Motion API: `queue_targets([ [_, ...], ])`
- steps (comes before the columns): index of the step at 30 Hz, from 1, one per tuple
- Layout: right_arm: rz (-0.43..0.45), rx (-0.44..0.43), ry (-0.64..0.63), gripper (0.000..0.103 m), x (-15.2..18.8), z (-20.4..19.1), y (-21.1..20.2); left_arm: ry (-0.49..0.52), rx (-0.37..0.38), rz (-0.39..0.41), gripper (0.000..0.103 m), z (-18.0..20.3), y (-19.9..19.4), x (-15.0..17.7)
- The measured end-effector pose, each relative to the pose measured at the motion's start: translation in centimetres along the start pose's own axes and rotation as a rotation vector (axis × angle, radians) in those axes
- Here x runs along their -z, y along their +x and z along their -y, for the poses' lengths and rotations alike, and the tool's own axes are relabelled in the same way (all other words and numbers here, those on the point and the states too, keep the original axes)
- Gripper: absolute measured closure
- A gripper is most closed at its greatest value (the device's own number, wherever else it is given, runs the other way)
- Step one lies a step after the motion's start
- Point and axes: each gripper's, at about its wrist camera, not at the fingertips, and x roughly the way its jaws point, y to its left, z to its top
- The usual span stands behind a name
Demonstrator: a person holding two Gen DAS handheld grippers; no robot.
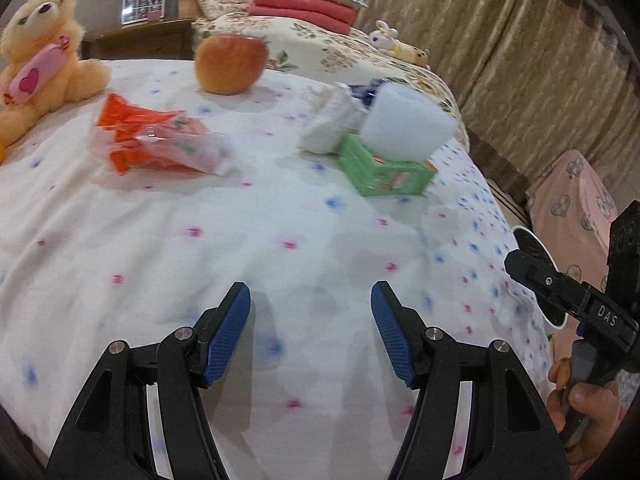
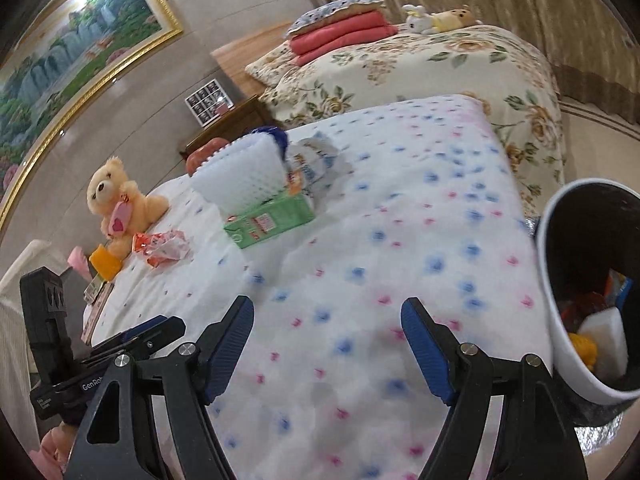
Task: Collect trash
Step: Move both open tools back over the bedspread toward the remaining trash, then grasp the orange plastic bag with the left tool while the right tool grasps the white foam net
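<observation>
**Left wrist view: both grippers empty over the bedspread, trash ahead**

Left wrist view, left to right: teddy bear [image 1: 38, 60] sits at the far left edge of the white flower-print bedspread [image 1: 240, 240]. Beside it, a crumpled orange-and-clear plastic wrapper [image 1: 156, 140]. Behind that, an apple [image 1: 230, 63]. Further right, a wad of white tissue [image 1: 328, 120], touching a green carton [image 1: 384, 170] with a white foam sleeve [image 1: 408, 124] resting on top. Left gripper [image 1: 311, 334] hangs low over bare fabric, jaws parted, nothing between them. Far right, a hand [image 1: 584, 404] grips the other tool's handle.

Right wrist view: teddy bear, wrapper, foam sleeve and carton sit mid-left, well ahead of the right gripper [image 2: 328, 350]. Its jaws stand wide apart, holding nothing. At the right edge, a white trash bin [image 2: 560, 340], black inside, already holds scraps of trash.
</observation>
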Motion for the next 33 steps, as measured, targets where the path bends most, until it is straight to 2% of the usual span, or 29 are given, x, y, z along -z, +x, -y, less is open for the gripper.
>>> queue_targets([
  [11,-0.001,-0.038,-0.04,0.025,-1.4,-3.0,2.4,-0.053,-0.068,0.025,0.034,-4.0,-0.4,-1.2],
  [16,-0.013,-0.056,-0.045,0.025,-1.8,-4.1,3.8,-0.09,-0.108,0.044,0.031,-6.5,-0.6,-2.7],
  [20,-0.015,-0.061,-0.055,0.025,-2.1,-4.8,4.3,-0.106,-0.14,0.08,0.025,-8.4,-1.1,-4.6],
  [24,-0.008,-0.064,-0.055,0.025,-2.9,-5.2,4.7,-0.123,-0.141,0.111,0.022,-10.3,-1.4,-6.6],
  [27,0.002,-0.065,-0.055,0.025,-3.6,-5.5,5.0,-0.142,-0.114,0.12,0.021,-11.6,-1.2,-7.8],
  [33,0.027,-0.068,-0.061,0.025,-5.0,-6.2,5.8,-0.145,-0.075,0.073,0.021,-12.7,1.3,-9.1],
])
